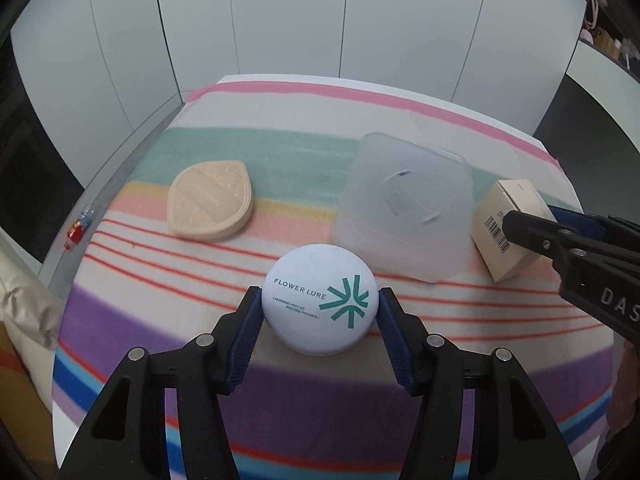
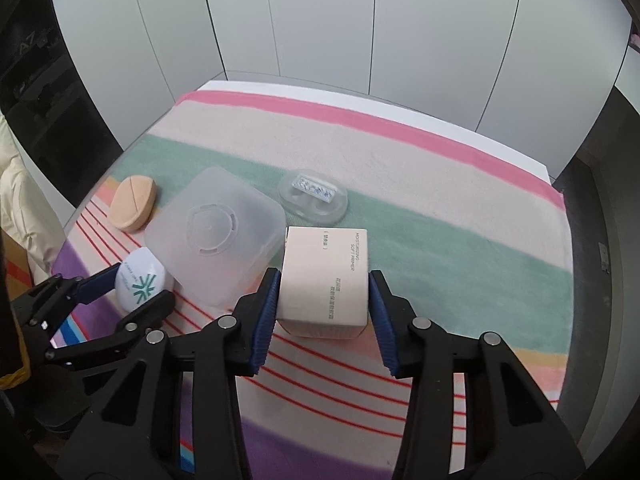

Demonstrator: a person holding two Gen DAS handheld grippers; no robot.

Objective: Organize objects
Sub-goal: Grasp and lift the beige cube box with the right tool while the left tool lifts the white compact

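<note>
Peach-coloured and leaf-shaped, the soft foam powder puff (image 1: 211, 201) lies untouched at the far left of the striped woven cloth (image 1: 280, 152), well apart from both of our tools. Moving right, our left gripper (image 1: 320, 312) has its 2 blue pads against either side of the round white pressed-powder compact (image 1: 320, 304) printed with teal lettering, which looks still to be resting on the cloth; we judge the pads are touching it, though how firm that hold is we cannot tell. Just behind the compact sits the frosted translucent plastic box (image 1: 404, 212), upside down with its moulded base facing up, and beyond it in the right wrist view a small clear oval case (image 2: 314, 196) lies on the green stripe. Further right, our right gripper (image 2: 323, 296) is clamped on the cream cardboard primer carton (image 2: 324, 280), pads pressed flat against its 2 long sides. We read this as the grasp step for 2 items at once. Next we would need to lift both cleanly without nudging the box between them, and since that box is inverted, we think it must be righted before anything can go inside.
</note>
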